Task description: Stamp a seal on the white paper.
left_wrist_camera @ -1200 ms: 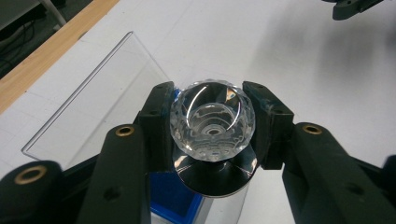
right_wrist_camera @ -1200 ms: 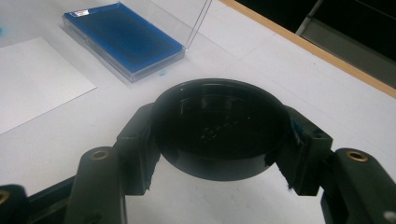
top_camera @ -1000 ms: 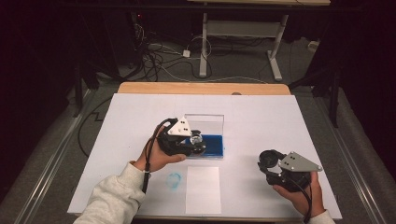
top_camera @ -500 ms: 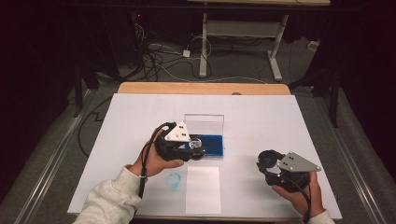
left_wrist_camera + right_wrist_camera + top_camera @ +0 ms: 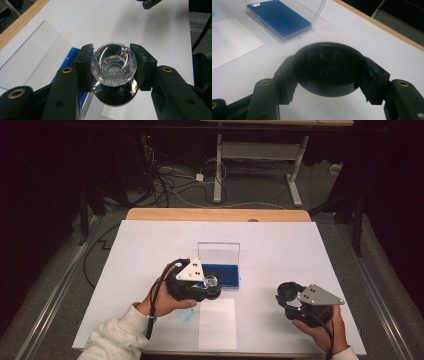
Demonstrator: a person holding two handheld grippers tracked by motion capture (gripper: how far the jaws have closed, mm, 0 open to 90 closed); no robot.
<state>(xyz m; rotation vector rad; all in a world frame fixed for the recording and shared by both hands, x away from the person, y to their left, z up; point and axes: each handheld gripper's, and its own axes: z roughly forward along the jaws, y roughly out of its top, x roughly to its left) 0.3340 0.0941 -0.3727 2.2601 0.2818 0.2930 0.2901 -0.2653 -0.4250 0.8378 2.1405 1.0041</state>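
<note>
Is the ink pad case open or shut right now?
Open. The clear lid stands upright behind the blue pad, which lies uncovered on the table.

You're in a lab: behind your paper-covered table [image 5: 280, 245], cables [image 5: 170, 180] sprawl under a desk frame [image 5: 255, 155].

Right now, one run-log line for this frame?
left tool: shut on crystal-knob stamp | right tool: shut on black cap | blue ink pad: lid open | white sheet: flat, unstamped
</note>
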